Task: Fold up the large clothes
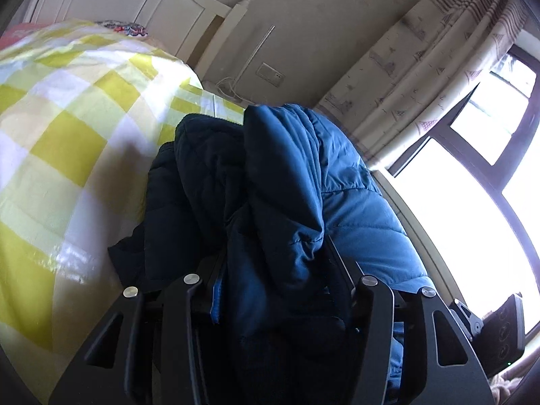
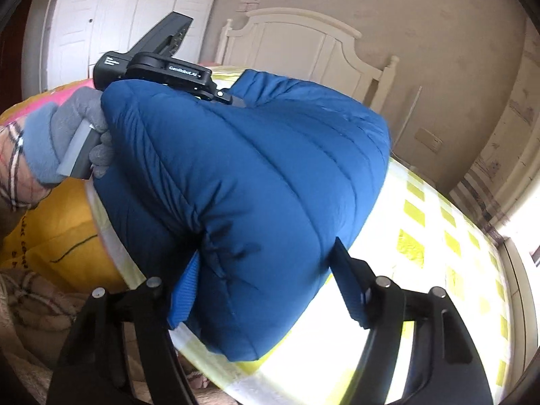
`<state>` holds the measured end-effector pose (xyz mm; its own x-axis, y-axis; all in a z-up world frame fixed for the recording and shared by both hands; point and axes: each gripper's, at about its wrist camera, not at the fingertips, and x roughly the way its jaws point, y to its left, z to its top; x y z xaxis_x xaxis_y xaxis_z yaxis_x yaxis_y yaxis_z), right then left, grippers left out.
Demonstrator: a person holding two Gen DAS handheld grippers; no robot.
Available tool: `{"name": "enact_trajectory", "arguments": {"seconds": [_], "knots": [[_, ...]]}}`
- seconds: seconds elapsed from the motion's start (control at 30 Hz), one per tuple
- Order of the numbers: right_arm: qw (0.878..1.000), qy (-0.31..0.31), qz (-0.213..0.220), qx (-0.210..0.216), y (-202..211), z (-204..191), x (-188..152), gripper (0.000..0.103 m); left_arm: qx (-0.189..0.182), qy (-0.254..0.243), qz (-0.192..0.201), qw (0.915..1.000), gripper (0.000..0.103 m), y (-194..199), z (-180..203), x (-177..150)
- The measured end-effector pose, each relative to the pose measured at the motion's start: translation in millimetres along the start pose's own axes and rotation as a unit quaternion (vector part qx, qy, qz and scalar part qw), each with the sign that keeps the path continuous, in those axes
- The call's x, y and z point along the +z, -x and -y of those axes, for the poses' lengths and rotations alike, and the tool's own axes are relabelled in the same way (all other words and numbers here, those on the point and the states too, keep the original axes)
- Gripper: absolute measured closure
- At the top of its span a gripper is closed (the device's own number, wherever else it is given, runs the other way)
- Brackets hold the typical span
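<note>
Jacket [image 2: 256, 182]: blue, puffy, heaped on the checked bedspread [image 2: 438, 253]
Left gripper [image 1: 273, 270]: clamped on a jacket fold that hides its fingertips
Right gripper [image 2: 266, 276]: jaws astride the hem; contact unclear

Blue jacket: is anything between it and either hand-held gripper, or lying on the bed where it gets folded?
Nothing visible. The blue jacket already sits between the fingers of both the left hand-held gripper and the right hand-held gripper, and the checked bedspread beside it looks bare.
</note>
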<state>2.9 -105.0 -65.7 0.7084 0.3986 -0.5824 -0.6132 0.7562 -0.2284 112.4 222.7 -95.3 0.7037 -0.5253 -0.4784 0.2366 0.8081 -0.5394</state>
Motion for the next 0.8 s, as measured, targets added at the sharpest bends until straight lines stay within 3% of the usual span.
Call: {"name": "enact_trajectory", "arguments": {"seconds": [0.13,0.2,0.23,0.33,0.4,0.47,0.53,0.6,0.63,0.67,0.7,0.77,0.8], "knots": [[0.999,-0.030,-0.009,-0.004,-14,12,4,0.029,0.042,-0.026,-0.003,0.9988,0.056,-7,21,13],[0.998,-0.052,-0.023,0.026,-14,22,9,0.028,0.040,-0.019,-0.006,0.9990,0.072,-3,30,18],[0.996,-0.071,-0.024,0.049,-11,29,14,0.027,0.039,-0.017,-0.005,0.9991,0.075,2,34,19],[0.973,-0.151,0.046,0.167,24,59,27,0.026,0.046,-0.037,0.001,0.9982,0.082,28,50,12],[0.960,-0.170,0.099,0.200,45,69,41,0.027,0.054,-0.048,0.002,0.9974,0.083,43,58,6],[0.966,-0.149,0.115,0.177,48,62,57,0.031,0.071,-0.060,-0.001,0.9957,0.083,49,58,1],[0.976,-0.116,0.111,0.146,39,42,66,0.045,0.072,-0.050,-0.010,0.9961,0.083,45,48,-1],[0.984,-0.053,0.040,0.166,-3,-1,64,0.049,0.068,-0.043,-0.020,0.9966,0.083,41,39,-5],[0.987,-0.022,0.017,0.160,-17,-23,57,0.046,0.079,-0.043,-0.020,0.9957,0.083,42,36,-6],[0.993,0.040,0.026,0.110,-24,-52,47,0.046,0.094,-0.041,-0.021,0.9945,0.082,44,36,-4],[0.993,0.072,0.027,0.087,-27,-65,44,0.046,0.103,-0.037,-0.020,0.9937,0.082,48,35,-3],[0.993,0.061,0.010,0.100,-28,-61,50,0.046,0.136,-0.040,-0.005,0.9898,0.082,57,43,4],[0.993,0.055,0.006,0.109,-28,-58,51,0.046,0.167,-0.061,0.021,0.9839,0.082,64,55,10]]}}
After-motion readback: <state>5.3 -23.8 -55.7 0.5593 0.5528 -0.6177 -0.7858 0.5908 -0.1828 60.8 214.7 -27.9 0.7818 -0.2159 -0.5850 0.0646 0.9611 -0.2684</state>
